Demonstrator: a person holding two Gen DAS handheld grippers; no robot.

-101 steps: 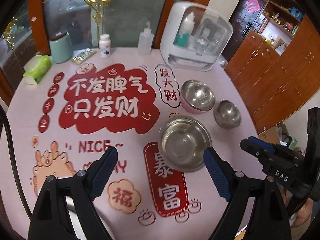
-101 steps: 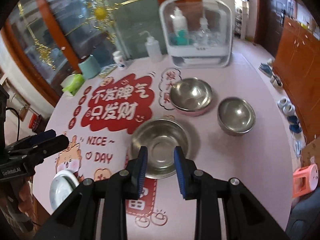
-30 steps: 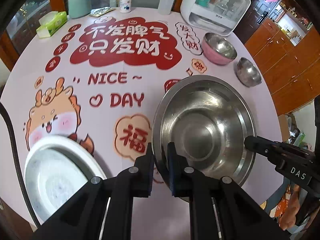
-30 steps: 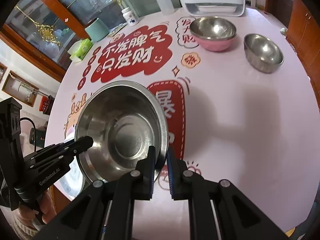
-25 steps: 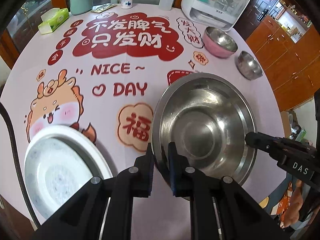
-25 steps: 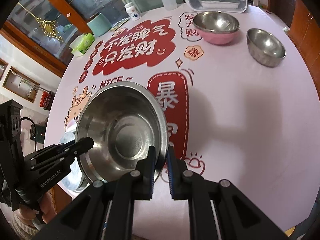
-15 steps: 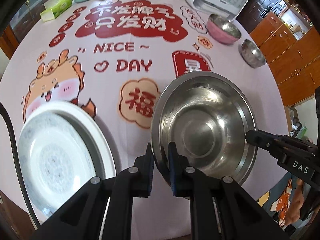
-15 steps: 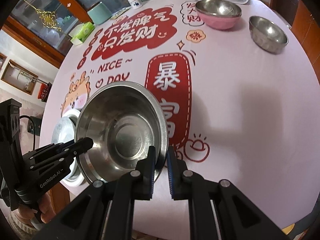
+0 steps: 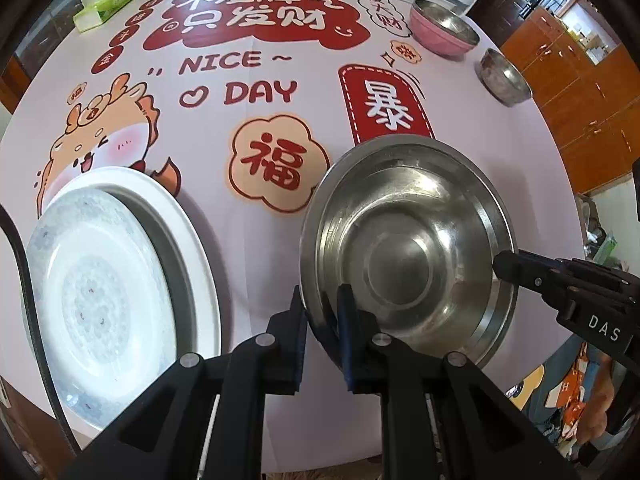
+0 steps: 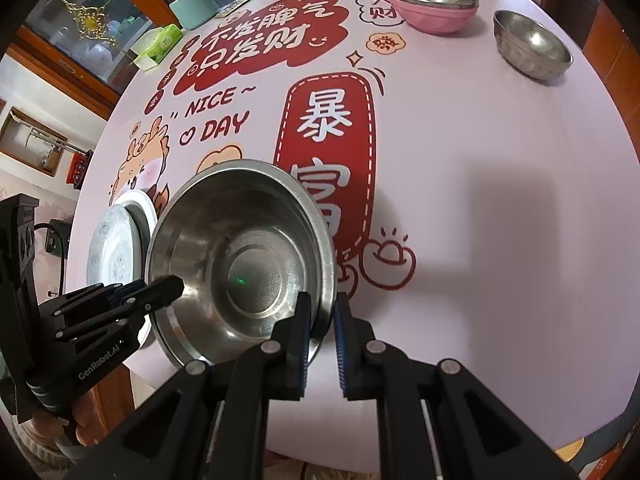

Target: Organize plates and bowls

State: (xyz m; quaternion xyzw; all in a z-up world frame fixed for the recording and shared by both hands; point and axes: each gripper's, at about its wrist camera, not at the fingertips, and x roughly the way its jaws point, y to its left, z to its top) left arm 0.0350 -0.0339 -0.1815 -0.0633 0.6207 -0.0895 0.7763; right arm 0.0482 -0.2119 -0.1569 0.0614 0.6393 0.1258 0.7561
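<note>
Left tongs (image 9: pixel 322 312), right tongs (image 10: pixel 320 316) clamped on steel bowl (image 9: pixel 404 248) rim; white plate (image 9: pixel 100 280) cut off.

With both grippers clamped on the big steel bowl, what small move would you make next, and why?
Probably carry it sideways over the white plate and lower it there. The left gripper and right gripper each pinch opposite rims of the steel bowl, which sits beside the plate, not yet over it.

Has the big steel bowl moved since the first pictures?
Yes. The big steel bowl left its place near the pink bowl and now sits beside the white plate.
</note>
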